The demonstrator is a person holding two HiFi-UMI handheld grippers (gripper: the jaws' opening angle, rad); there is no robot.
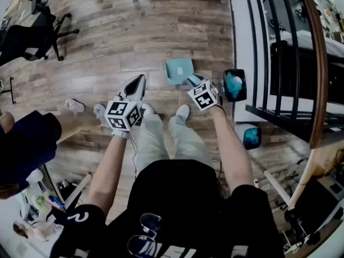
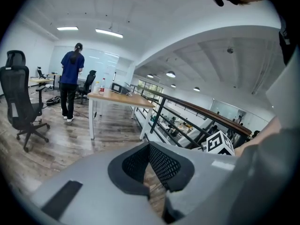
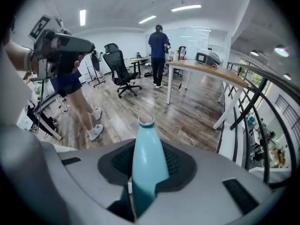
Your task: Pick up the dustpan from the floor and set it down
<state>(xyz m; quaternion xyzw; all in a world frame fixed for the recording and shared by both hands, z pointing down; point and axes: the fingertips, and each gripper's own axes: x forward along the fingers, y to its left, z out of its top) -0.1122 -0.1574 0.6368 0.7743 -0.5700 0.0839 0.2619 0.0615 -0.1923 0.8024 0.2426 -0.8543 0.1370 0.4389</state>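
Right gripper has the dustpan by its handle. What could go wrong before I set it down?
1. The right gripper pinches only the handle of the dustpan; the pan sticks out past the jaws, so it may twist or slip.
2. The railing stands close on the right; a swing that way could knock the pan.
3. The person's shoes are just below; set it down clear of them.
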